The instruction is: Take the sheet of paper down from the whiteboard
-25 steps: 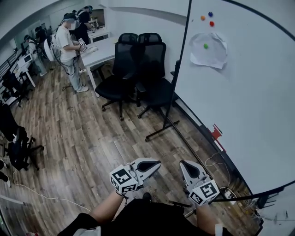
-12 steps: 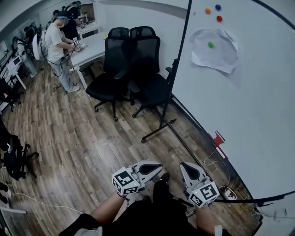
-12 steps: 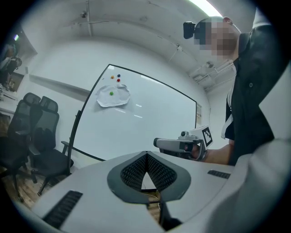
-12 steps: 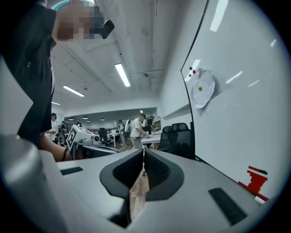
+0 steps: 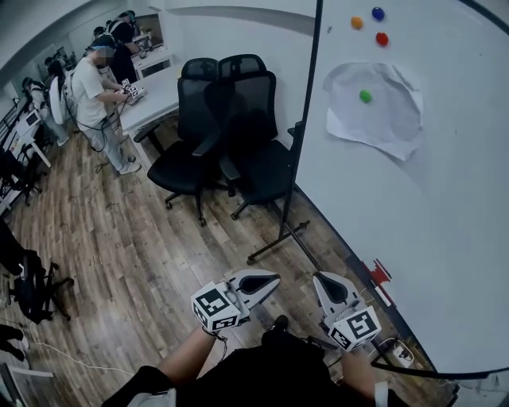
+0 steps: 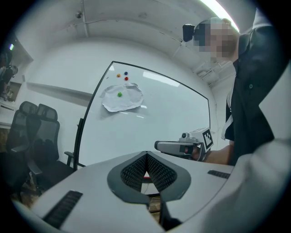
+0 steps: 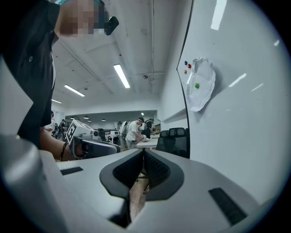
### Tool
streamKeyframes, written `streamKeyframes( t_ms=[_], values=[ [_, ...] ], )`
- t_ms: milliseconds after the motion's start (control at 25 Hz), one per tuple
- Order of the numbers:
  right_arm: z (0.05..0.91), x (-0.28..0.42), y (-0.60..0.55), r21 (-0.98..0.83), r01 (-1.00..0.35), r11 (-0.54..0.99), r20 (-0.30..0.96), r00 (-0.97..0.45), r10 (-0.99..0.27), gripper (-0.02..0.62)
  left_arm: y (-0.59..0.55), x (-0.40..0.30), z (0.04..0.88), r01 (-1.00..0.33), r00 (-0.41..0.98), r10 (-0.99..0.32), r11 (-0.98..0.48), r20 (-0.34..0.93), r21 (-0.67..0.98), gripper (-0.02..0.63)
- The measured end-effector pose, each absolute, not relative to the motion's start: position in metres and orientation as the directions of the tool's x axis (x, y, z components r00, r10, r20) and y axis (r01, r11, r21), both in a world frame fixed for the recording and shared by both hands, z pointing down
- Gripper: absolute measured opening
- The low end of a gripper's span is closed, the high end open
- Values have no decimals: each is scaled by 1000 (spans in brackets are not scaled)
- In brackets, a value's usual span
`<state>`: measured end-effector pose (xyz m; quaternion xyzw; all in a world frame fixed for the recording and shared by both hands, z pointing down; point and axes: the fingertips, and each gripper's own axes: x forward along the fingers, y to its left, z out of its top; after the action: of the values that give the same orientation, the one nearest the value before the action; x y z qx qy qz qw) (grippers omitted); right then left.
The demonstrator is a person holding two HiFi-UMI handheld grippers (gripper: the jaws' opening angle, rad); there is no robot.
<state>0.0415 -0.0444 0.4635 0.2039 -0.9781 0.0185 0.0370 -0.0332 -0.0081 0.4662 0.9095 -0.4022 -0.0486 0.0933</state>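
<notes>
The whiteboard fills the head view from about 1 to 4 o'clock and stands on a floor frame. A hard push or tug could make it sway or shift, so any pull on the paper should be light. Two black office chairs sit at 11 o'clock, just beside the board's left edge. The frame's foot reaches out over the wooden floor at 12 o'clock, and a cable lies loose near the board's base at 4 o'clock. All three could be tripped on or clipped while stepping in.

The sheet of paper hangs high on the board at 1 o'clock, crumpled, with its edges curling off the surface. It is well apart from both tools. It looks pinned by a single green magnet, so dragging the sheet out from under it could tear the paper or flick the magnet to the floor.

The left hand-held gripper and right hand-held gripper are held low at 6 o'clock, pointing level. Both are clenched with nothing between the jaws. They must open before any grasp, since a closed tip would only shove the paper or scrape the board. Three spare magnets sit just above the sheet and could be knocked off by a reach that goes too high.
</notes>
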Motion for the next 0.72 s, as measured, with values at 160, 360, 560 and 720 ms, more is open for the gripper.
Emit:
streamKeyframes(
  t_ms=[160,360,560,720],
  values=[
    [450,36,-105,-12,-370,929,52,-928,-369,21,-70,-36,454,-739,656,-755,-647,-21,189,11],
    [441,28,-139,7,-348,938,33,-937,-348,21,-107,-42,450,-748,645,-764,-638,-23,184,11],
    [442,22,-164,-3,-353,935,25,-935,-353,21,-130,-50,442,-750,645,-764,-638,-15,174,11],
    [437,16,-177,-2,-361,932,27,-932,-361,21,-152,-53,428,-734,669,-743,-665,-21,139,11]
  ],
)
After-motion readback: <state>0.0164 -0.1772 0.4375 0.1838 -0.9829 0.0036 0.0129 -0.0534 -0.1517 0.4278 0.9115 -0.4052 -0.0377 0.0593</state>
